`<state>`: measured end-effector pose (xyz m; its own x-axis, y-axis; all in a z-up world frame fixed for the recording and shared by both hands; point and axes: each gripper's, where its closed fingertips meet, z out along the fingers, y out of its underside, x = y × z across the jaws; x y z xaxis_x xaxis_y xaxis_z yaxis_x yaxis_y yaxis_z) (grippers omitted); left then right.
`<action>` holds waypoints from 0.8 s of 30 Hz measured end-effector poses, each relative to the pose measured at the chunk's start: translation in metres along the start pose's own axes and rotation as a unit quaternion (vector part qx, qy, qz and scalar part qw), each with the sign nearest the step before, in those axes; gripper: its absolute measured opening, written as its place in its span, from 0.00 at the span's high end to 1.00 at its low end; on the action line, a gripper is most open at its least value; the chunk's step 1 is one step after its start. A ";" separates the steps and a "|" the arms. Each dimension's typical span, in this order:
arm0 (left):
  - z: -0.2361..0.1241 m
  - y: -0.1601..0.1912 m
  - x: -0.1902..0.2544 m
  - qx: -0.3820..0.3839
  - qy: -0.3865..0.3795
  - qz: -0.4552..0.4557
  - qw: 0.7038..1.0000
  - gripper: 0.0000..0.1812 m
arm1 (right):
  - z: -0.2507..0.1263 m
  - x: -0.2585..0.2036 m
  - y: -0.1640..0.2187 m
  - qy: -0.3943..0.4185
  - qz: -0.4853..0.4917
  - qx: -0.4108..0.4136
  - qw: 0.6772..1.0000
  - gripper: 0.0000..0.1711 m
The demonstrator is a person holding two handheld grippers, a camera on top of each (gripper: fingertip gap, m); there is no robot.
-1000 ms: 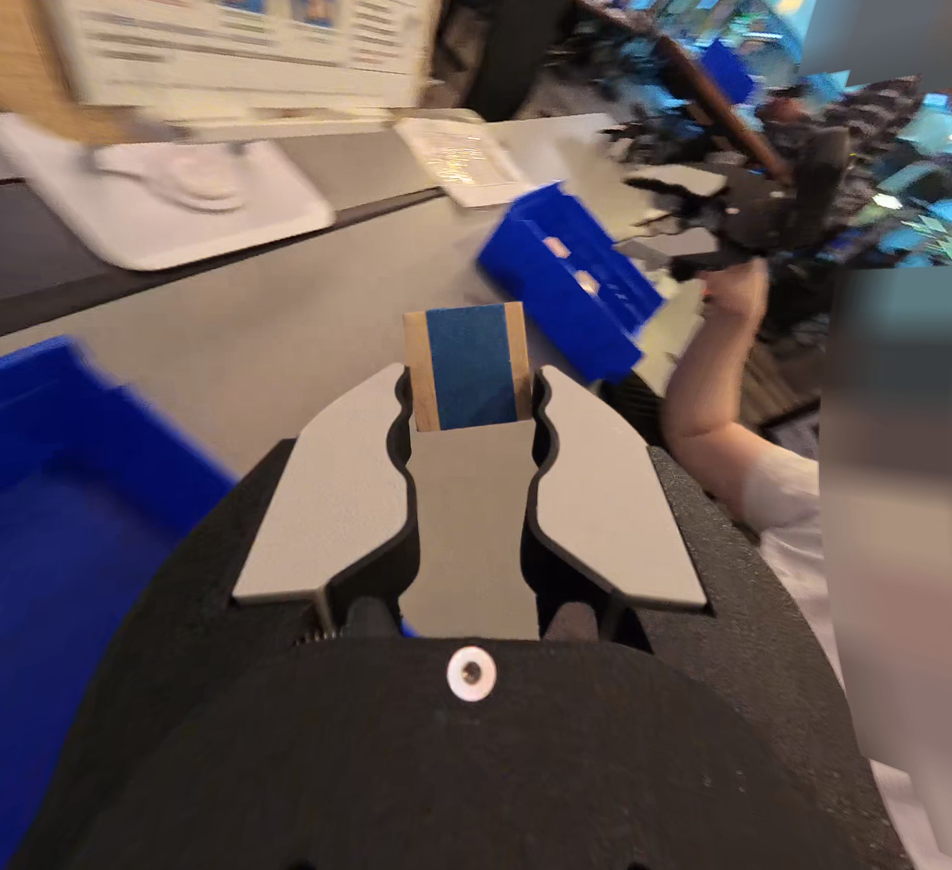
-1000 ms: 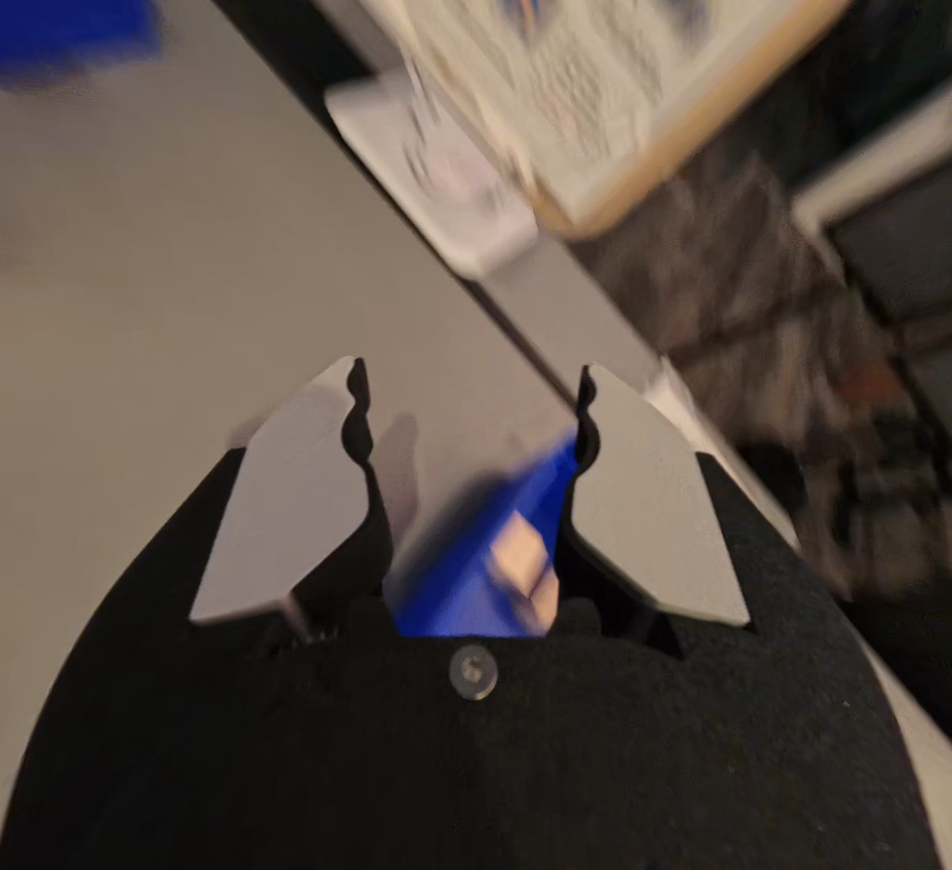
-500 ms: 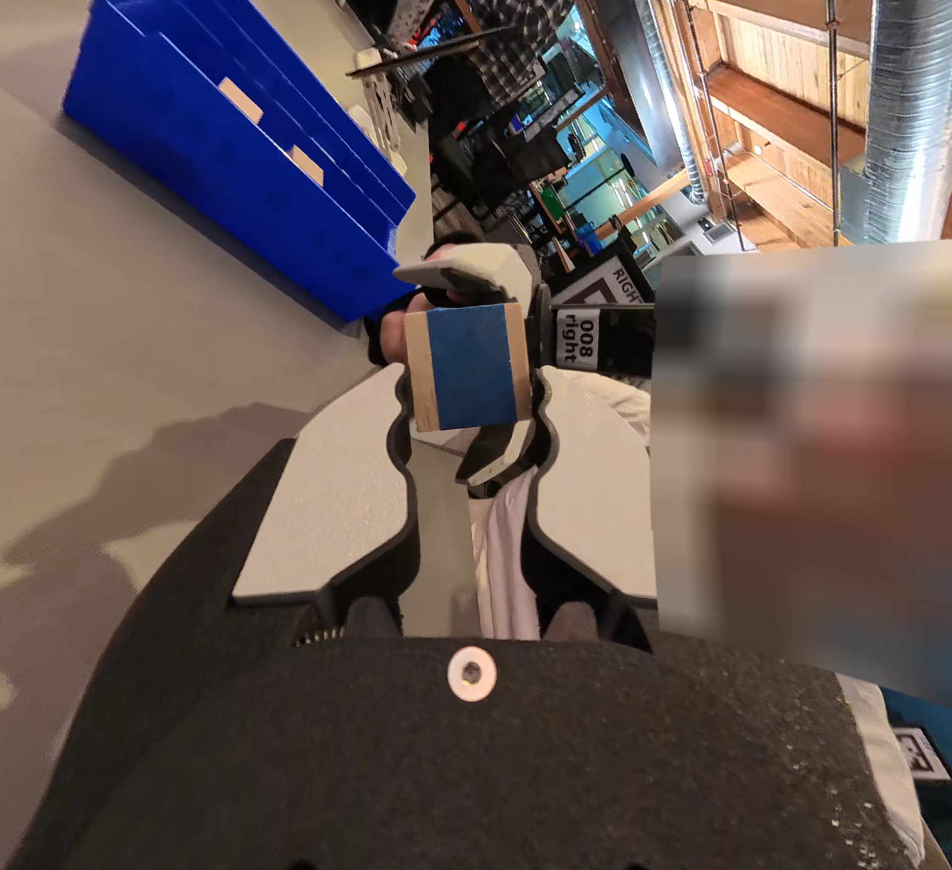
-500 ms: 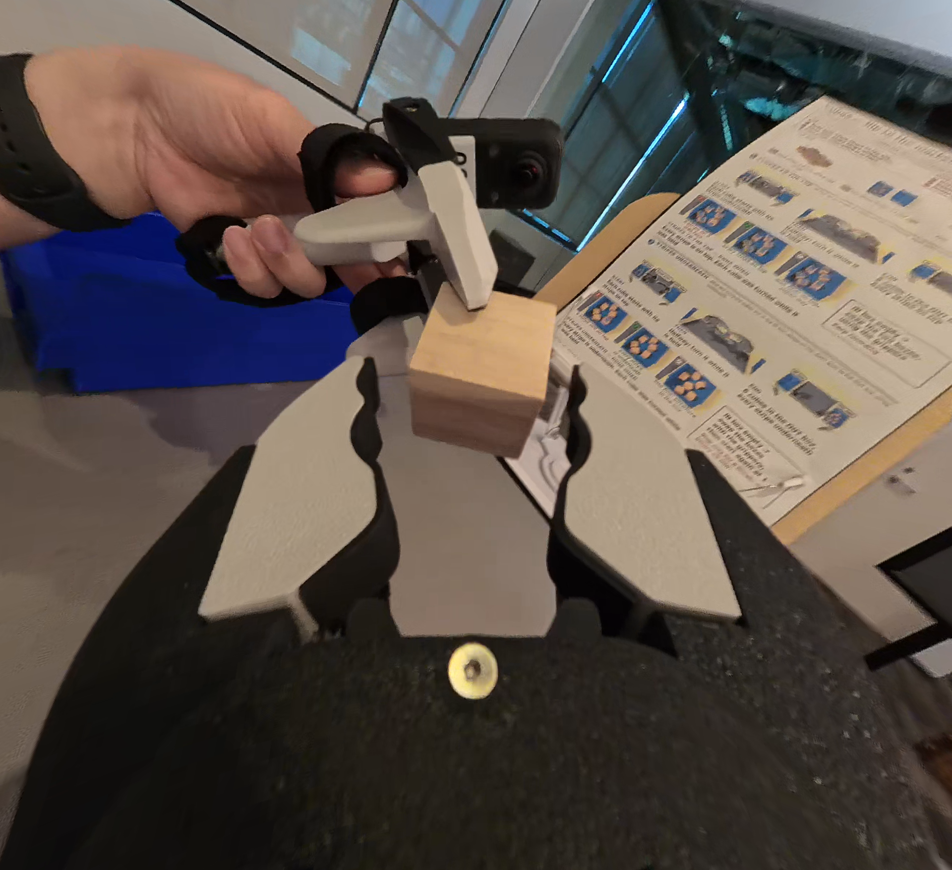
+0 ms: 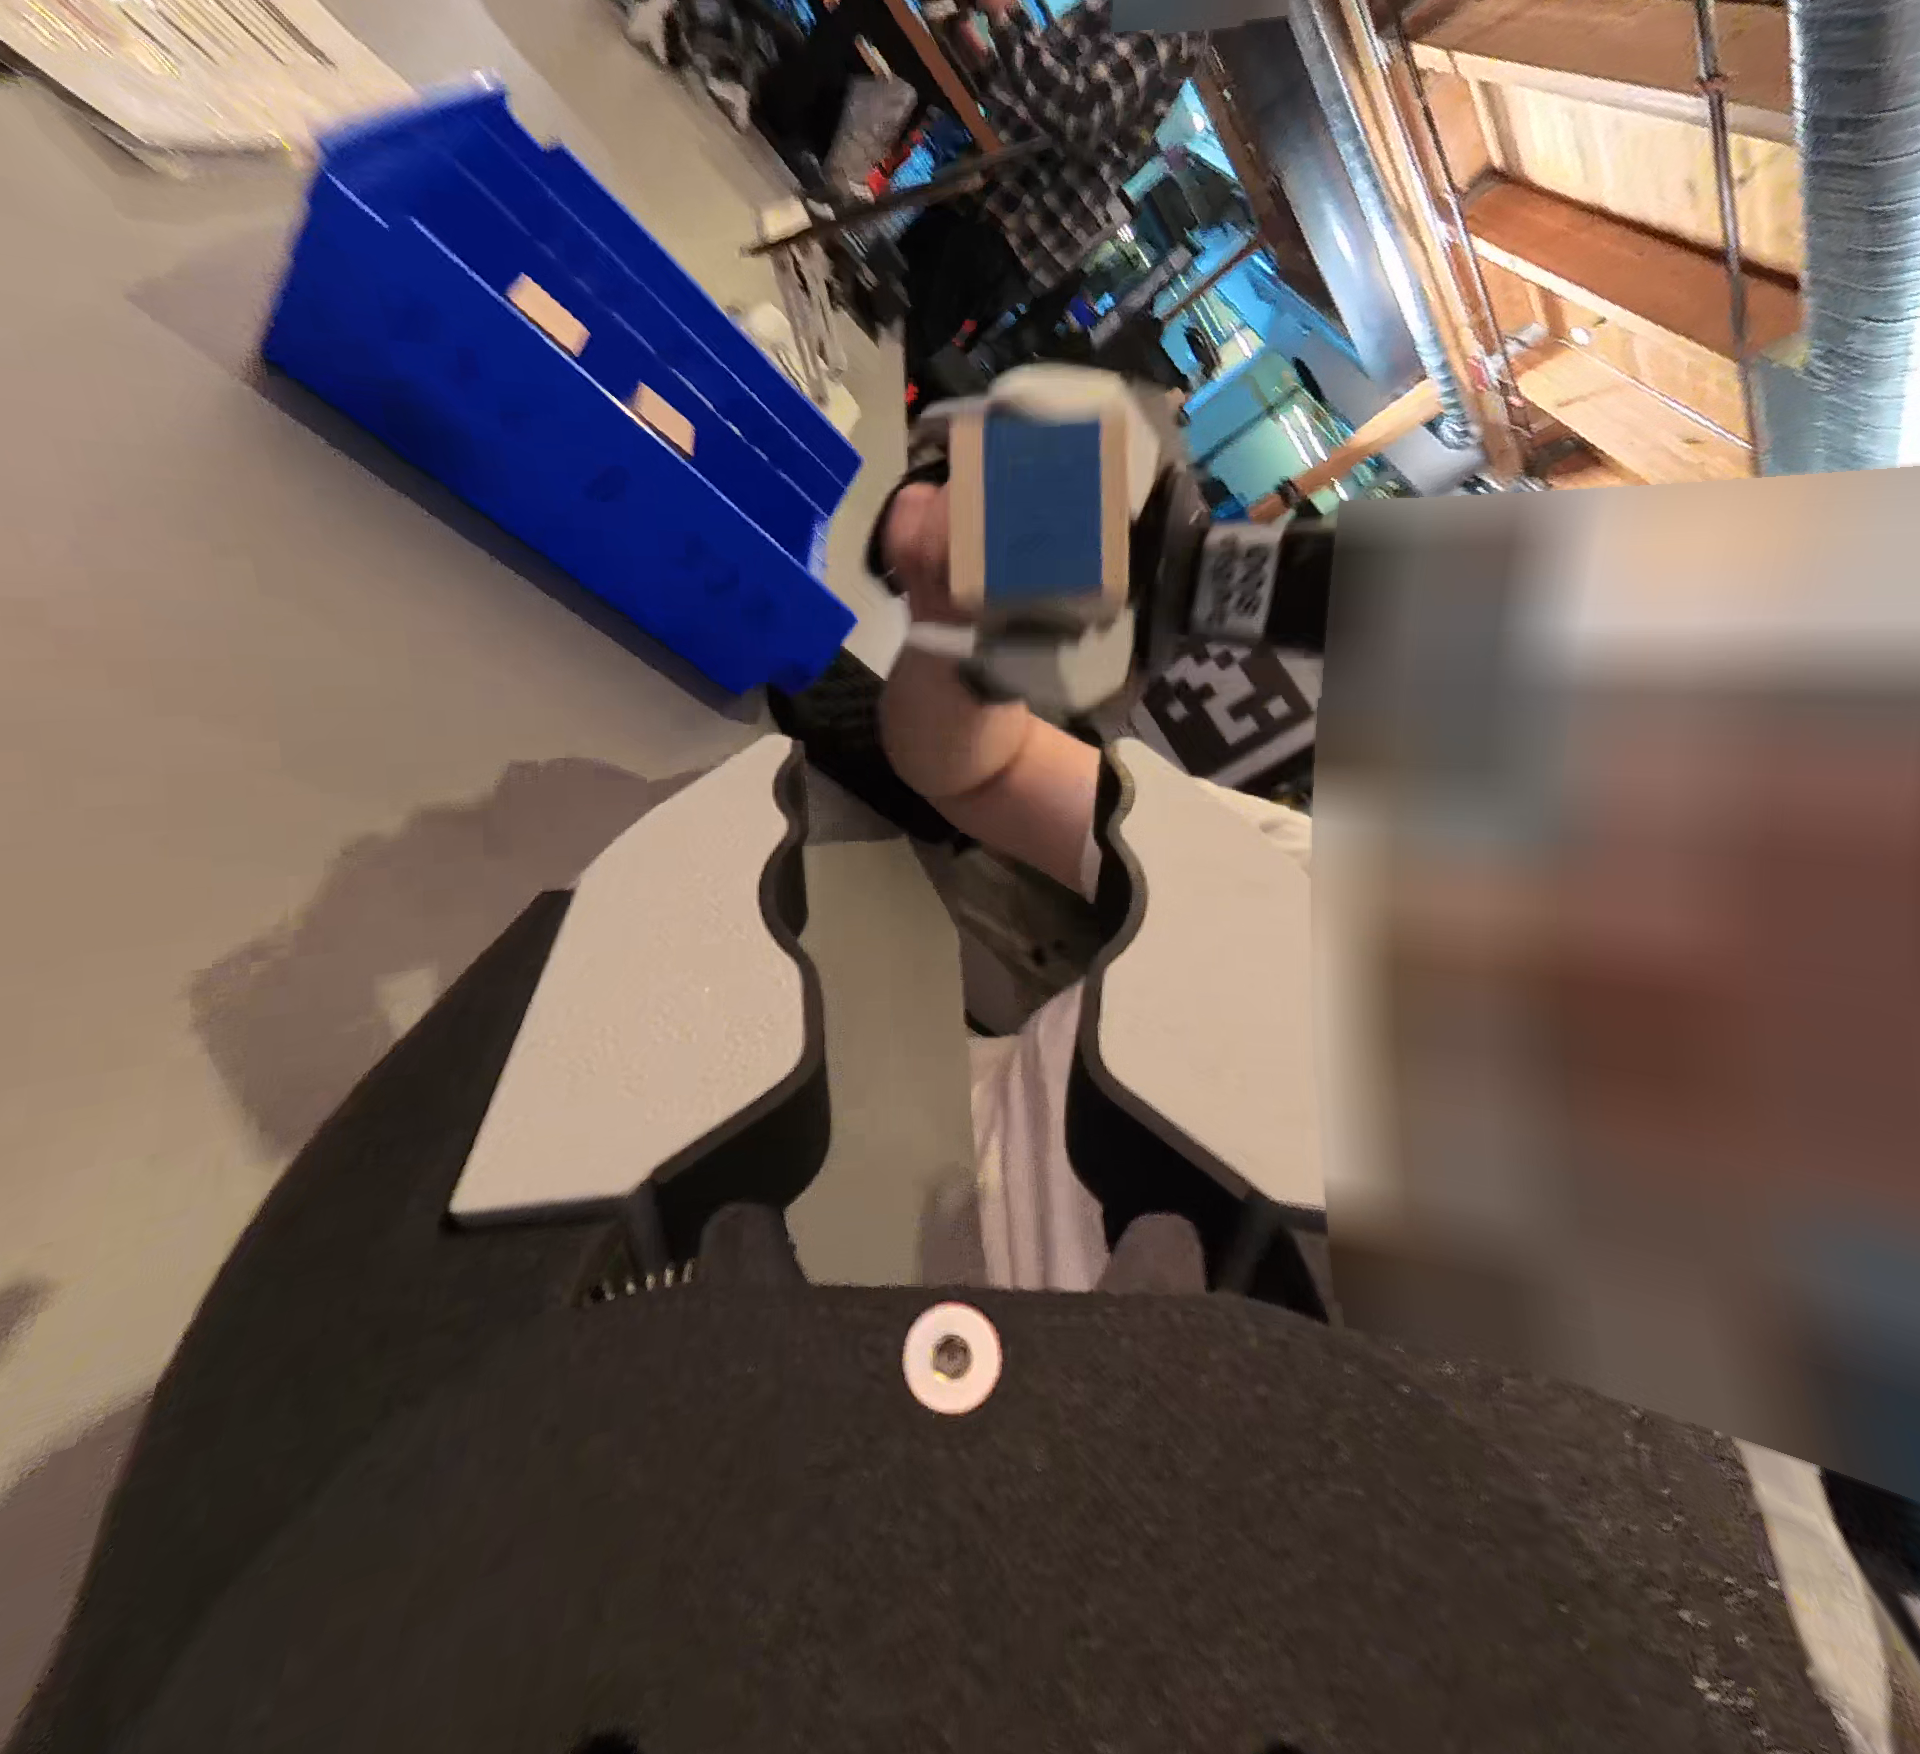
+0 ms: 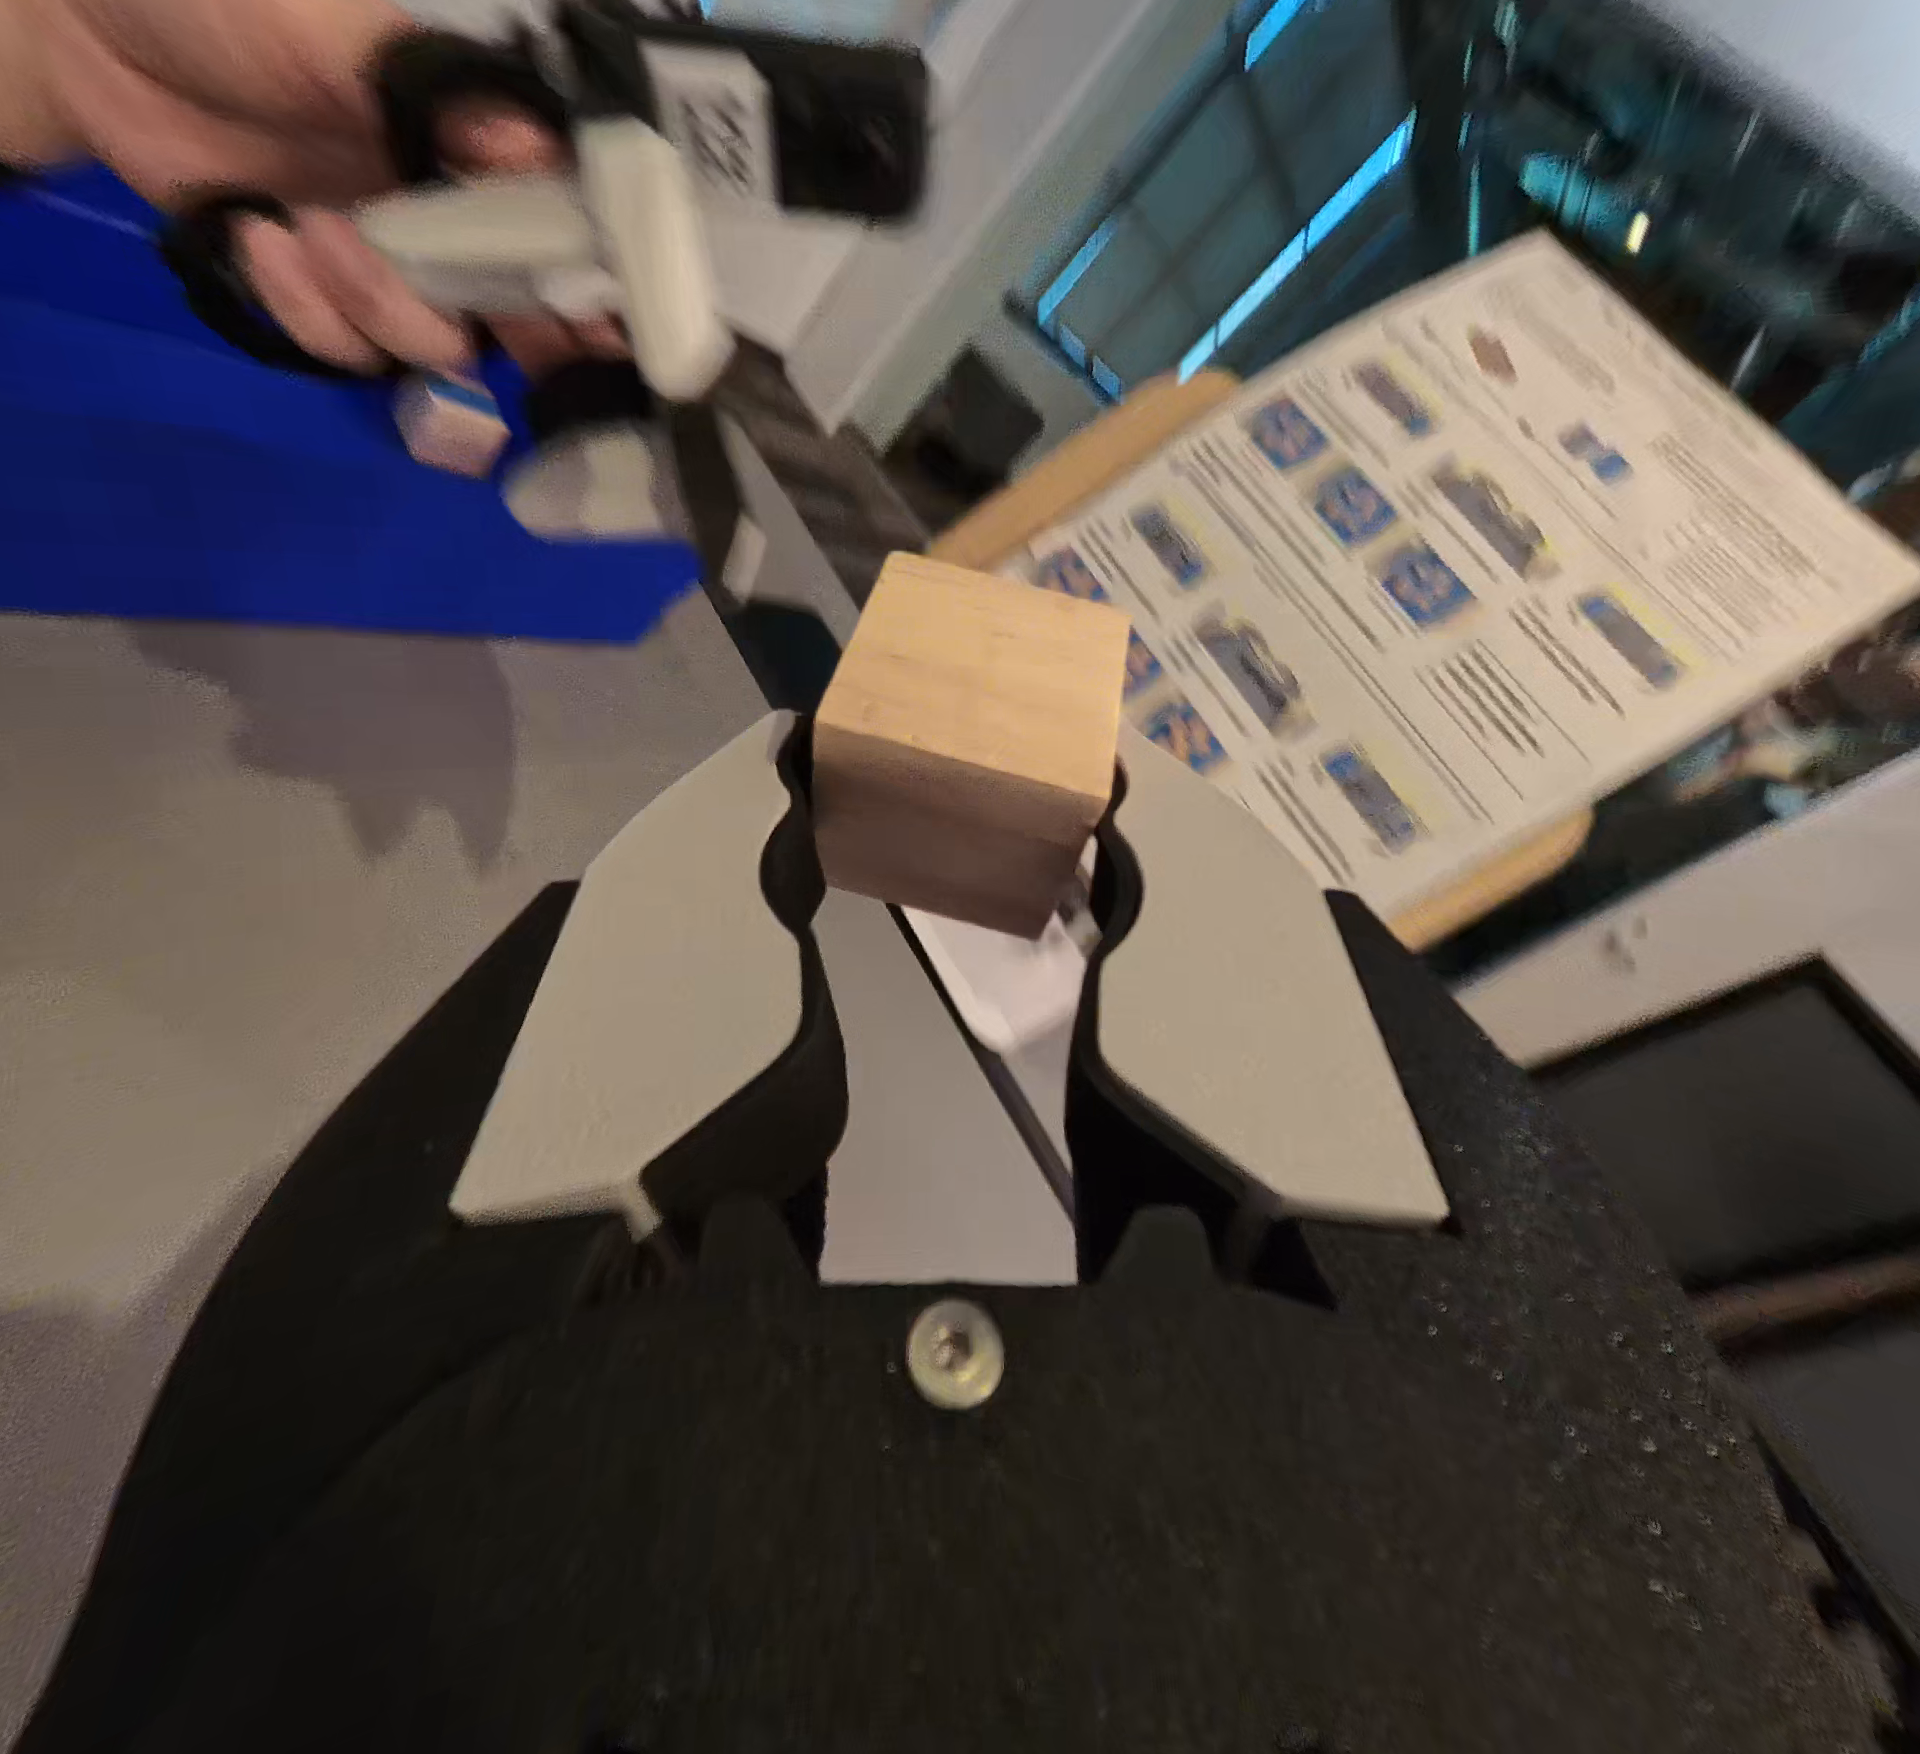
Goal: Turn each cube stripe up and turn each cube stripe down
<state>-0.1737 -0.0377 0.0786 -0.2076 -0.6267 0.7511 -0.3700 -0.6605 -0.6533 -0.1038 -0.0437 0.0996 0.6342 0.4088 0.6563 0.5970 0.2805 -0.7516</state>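
1. Currently the right gripper (image 6: pixel 961 811) is closed on a wooden cube (image 6: pixel 966 754), pinched at its fingertips and held up in the air; only bare wood faces show from its own camera
2. Left wrist view shows the same cube (image 5: pixel 1039 525) from the far side: a blue stripe covers the face turned that way
3. Left gripper (image 5: pixel 951 805) is parted with nothing between its fingers; it hangs well apart from the cube, in a person's hand (image 6: pixel 156 73)
4. Around: grey table (image 5: pixel 208 717); blue bin (image 5: pixel 540 416) to the right gripper's side; second blue bin (image 6: pixel 260 509) behind the left gripper; instruction sheet (image 6: pixel 1455 592) on a leaning wooden board; white tray (image 6: pixel 1013 982) partly hidden under the held cube
5. In the way: the left gripper and hand block part of the second bin; frames are blurred
6. Counts: 2 grippers; 2 bins; 1 cube held; 2 cube tops (image 5: pixel 551 328) visible in the first bin; 1 striped cube (image 6: pixel 449 421) at the second bin, whether inside cannot be told
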 end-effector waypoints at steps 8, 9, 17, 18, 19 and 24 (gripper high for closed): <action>-0.041 -0.011 0.017 0.037 -0.077 0.059 0.995 0.73 | -0.144 0.085 0.196 -0.055 0.344 -0.422 0.837 0.71; -0.041 -0.011 0.018 0.035 -0.077 0.060 0.995 0.73 | -0.153 0.080 0.217 -0.065 0.368 -0.457 0.807 0.71; -0.026 -0.001 0.010 0.005 -0.092 0.048 0.995 0.73 | -0.173 0.026 0.314 -0.117 0.446 -0.632 0.623 0.71; -0.024 0.000 0.008 0.002 -0.094 0.046 0.994 0.73 | -0.173 0.023 0.320 -0.120 0.450 -0.641 0.611 0.71; -0.022 0.001 0.007 -0.002 -0.094 0.044 0.995 0.73 | -0.175 0.020 0.325 -0.123 0.450 -0.650 0.600 0.71; -0.017 0.005 0.003 -0.015 -0.098 0.040 0.994 0.73 | -0.184 0.005 0.340 -0.138 0.465 -0.680 0.550 0.71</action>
<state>-0.1916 -0.0358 0.0789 -0.0588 -0.7470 0.6622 -0.3876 -0.5942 -0.7047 0.1931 -0.1063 -0.1401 0.9892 -0.0037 -0.1464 0.0131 -0.9934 0.1138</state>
